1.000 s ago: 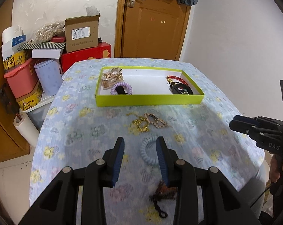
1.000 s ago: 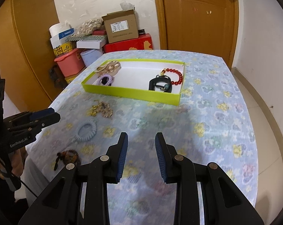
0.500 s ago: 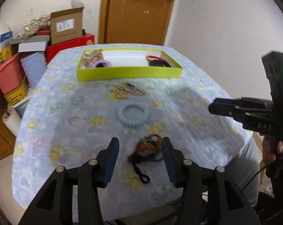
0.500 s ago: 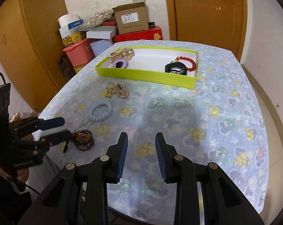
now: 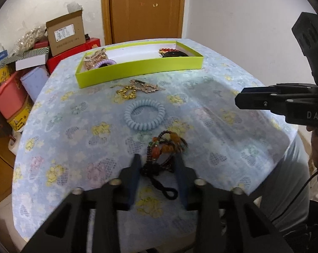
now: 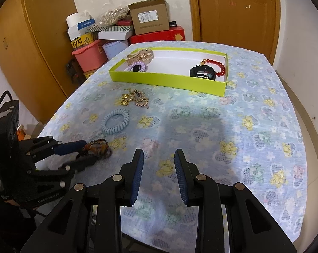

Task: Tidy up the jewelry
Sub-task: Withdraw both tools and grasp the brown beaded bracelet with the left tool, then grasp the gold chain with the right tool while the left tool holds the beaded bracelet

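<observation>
A brown and orange beaded bracelet (image 5: 166, 147) with a black cord lies near the table's front edge. My left gripper (image 5: 157, 164) is open, low over the table, with a finger on each side of the bracelet; it also shows in the right wrist view (image 6: 83, 151). A pale blue coil hair tie (image 5: 144, 117) and a gold chain with a clip (image 5: 135, 88) lie beyond. The lime green tray (image 5: 137, 69) holds a gold claw clip, a purple coil tie, a red bead bracelet and a black band. My right gripper (image 6: 159, 168) is open and empty above the table.
The table has a blue flowered cloth (image 6: 222, 126). Boxes, a pink bin (image 6: 89, 57) and a cardboard carton (image 6: 150, 16) are stacked behind its far left corner. A wooden door (image 6: 234, 8) stands behind. The right gripper's body (image 5: 285, 103) shows at the right of the left wrist view.
My left gripper has pulled back from the blue coil tie and lowered around the beaded bracelet at the table's front. The right gripper has drawn back a little and stays open.
</observation>
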`<state>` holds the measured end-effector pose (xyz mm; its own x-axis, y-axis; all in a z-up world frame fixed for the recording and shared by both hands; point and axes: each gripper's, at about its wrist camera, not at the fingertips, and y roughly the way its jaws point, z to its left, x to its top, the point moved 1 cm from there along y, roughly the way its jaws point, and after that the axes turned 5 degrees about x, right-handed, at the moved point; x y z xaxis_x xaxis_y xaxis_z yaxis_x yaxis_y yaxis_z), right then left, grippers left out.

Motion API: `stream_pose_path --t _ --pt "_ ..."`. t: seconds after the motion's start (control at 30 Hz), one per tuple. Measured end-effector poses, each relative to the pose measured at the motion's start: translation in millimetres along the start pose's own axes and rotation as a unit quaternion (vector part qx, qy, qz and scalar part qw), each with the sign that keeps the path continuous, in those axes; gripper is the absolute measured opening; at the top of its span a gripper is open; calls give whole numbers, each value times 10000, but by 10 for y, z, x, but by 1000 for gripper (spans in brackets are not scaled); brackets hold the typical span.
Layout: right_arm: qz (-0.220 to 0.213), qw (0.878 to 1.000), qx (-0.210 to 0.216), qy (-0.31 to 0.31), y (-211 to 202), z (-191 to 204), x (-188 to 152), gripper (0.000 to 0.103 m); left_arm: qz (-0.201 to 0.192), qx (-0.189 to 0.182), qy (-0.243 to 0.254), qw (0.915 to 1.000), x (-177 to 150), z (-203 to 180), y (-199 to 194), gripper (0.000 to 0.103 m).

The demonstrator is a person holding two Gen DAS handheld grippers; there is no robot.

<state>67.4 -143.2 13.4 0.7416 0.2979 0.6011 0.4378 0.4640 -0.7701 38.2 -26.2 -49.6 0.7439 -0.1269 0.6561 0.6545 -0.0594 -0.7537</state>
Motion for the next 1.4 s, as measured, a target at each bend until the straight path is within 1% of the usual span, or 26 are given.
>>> stream_pose_path --t 0.07,0.13,0.33,0.5,0.63,0.87,1.03,1.1,1.2,1.27,1.4 --pt "13 10000 19 -11 29 5 17 31 -14 -27 -73 10000 5 42 4 26" --pt "33 10000 36 -31 69 13 44 31 -36 41 -123 9999 5 67 6 21" --pt "68 9998 93 -131 220 49 158 31 -120 138 -342 9992 21 197 -16 21" --pt "54 9994 196 -289 413 78 333 31 -229 228 -584 9978 55 367 -78 21" --pt "46 9984 289 -488 601 103 492 31 -254 240 -807 9961 78 499 -87 21" --pt "175 9954 286 -893 973 129 758 31 -229 273 -1117 9931 101 707 -13 21" --pt "230 9922 338 -1176 1132 204 853 25 -223 280 -1230 9918 122 805 27 21" --pt "250 9905 359 -1301 1183 240 880 17 -226 286 -1258 9914 135 836 43 21" --pt "280 9881 356 -1469 1244 281 896 11 -221 270 -1301 9909 149 879 65 21" --pt "279 9868 372 -1550 1261 299 910 9 -210 259 -1321 9907 152 896 83 21" --pt "318 9835 312 -1753 1275 337 911 9 -185 237 -1347 9904 151 917 111 21"
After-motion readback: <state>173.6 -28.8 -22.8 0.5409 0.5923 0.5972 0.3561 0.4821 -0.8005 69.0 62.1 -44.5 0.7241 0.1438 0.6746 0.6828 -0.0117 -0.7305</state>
